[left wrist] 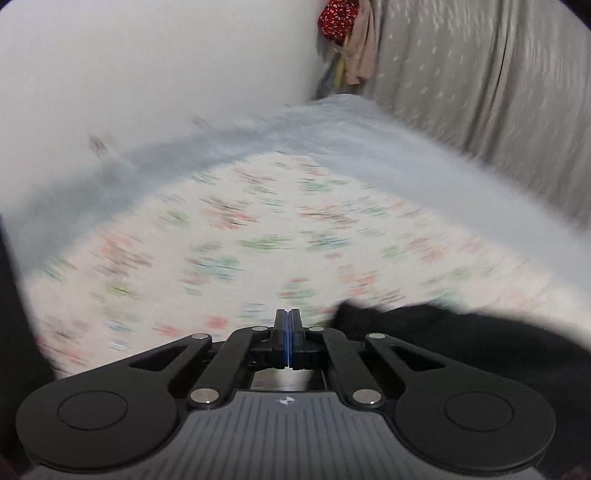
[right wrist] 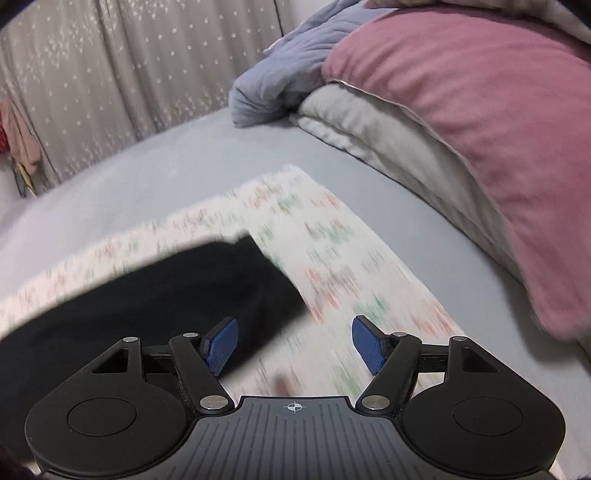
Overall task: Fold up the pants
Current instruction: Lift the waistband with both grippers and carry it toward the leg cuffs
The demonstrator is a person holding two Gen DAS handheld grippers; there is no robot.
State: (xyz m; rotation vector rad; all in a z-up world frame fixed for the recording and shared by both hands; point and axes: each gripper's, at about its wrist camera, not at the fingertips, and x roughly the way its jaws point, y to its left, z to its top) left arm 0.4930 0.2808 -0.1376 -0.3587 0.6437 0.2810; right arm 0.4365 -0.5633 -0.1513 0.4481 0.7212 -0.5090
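1. Nearest the lens in the left wrist view is the left gripper (left wrist: 288,317): its black linkage arms are folded inward and its two blue-edged fingers are pressed flat together, with nothing visibly caught between them.
2. Just to the right of those closed fingers lies the black pants (left wrist: 443,332), a dark mass whose edge is blurred; whether the fingers touch the fabric cannot be told.
3. The pants rest on a white floral-print mat (left wrist: 240,240), its red and green pattern smeared by motion blur.
4. The mat lies on a pale blue bedsheet (left wrist: 369,140) that runs to a white wall (left wrist: 147,66) on the left and a grey star-patterned curtain (left wrist: 480,81) on the right.
5. Some clothes, one red with dots (left wrist: 338,18), hang in the corner where wall and curtain meet.
6. In the right wrist view the right gripper (right wrist: 293,345) has its blue pads (right wrist: 369,345) spread well apart, with nothing between them.
7. The left pad sits over the edge of the pants (right wrist: 166,295); the right pad is over the floral mat (right wrist: 332,251). Contact cannot be judged.
8. Beyond the mat, on the bedsheet (right wrist: 166,162), sit a pink pillow (right wrist: 480,110), a folded grey-white blanket (right wrist: 369,118) under it, and a bunched blue blanket (right wrist: 273,88) beside the curtain (right wrist: 110,74).
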